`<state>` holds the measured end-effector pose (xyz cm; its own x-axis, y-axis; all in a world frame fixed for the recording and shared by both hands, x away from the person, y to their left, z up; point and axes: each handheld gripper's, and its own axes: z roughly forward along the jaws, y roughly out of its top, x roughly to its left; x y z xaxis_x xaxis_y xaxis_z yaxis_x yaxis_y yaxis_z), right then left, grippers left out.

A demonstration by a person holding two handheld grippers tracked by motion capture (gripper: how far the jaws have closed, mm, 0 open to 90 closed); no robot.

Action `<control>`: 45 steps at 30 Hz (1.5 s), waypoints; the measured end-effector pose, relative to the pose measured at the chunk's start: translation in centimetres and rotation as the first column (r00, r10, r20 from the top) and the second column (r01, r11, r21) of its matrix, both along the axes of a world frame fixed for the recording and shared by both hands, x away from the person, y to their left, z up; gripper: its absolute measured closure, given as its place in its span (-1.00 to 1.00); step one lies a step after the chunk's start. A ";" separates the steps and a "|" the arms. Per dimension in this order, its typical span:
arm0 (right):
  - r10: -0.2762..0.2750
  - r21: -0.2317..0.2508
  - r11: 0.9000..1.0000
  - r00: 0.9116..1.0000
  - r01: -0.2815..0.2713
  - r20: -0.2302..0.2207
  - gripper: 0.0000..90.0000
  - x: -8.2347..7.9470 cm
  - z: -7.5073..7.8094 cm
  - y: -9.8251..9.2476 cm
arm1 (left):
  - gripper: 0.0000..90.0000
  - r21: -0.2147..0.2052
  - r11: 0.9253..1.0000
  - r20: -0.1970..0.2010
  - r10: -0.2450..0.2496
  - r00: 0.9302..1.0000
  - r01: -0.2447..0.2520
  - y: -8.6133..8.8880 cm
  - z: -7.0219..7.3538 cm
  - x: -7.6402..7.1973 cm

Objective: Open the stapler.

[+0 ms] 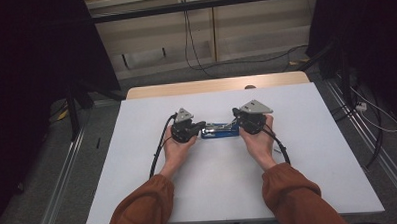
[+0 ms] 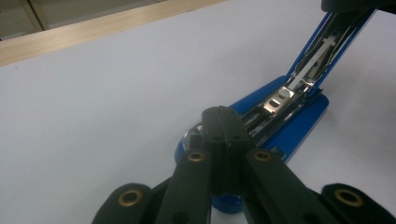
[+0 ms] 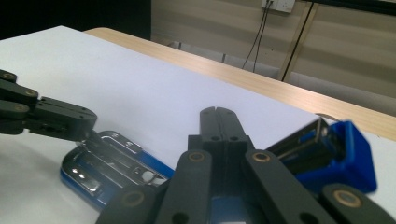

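A blue stapler [image 1: 219, 130] lies on the white table [image 1: 298, 153] between my two grippers, hinged open. In the left gripper view its blue base [image 2: 299, 126] lies flat and its upper arm [image 2: 327, 46] rises toward the top right. My left gripper [image 2: 222, 119] is shut, with its tip over the base's near end. In the right gripper view my right gripper [image 3: 218, 114] is shut, and the raised blue stapler head [image 3: 341, 149] sits just right of it. The left gripper [image 3: 51, 119] rests there on the metal channel [image 3: 112, 161]. Nothing is clamped between either pair of jaws.
A wooden strip [image 1: 215, 85] runs along the table's far edge, with a small round mark [image 1: 249, 87] on it. Cables [image 1: 189, 37] hang down the wall behind. Dark curtains stand at both sides, and metal rails [image 1: 63, 166] lie on the floor.
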<state>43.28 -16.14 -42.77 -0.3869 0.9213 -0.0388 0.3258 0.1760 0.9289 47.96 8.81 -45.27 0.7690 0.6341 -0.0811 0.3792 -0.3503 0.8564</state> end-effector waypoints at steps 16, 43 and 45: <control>0.006 0.037 0.999 1.000 -0.006 -0.006 1.00 -0.2 -0.3 -1.8 | 1.00 -0.001 1.000 0.002 0.001 1.000 -0.001 0.0 0.0 0.0; 0.020 -0.002 1.000 0.999 -0.020 -0.042 1.00 -0.7 -0.3 -4.5 | 1.00 -0.009 1.000 -0.010 0.007 1.000 -0.007 0.0 0.0 0.0; 0.020 -0.010 1.000 0.999 -0.021 -0.044 1.00 -0.7 -0.3 -4.7 | 1.00 -0.006 1.000 -0.007 0.006 1.000 -0.006 0.0 0.0 0.0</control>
<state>42.55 -20.83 -43.11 -0.4074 0.9127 -0.0307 0.3628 0.1927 0.9117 47.97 8.80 -45.26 0.7646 0.6381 -0.0900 0.3871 -0.3431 0.8558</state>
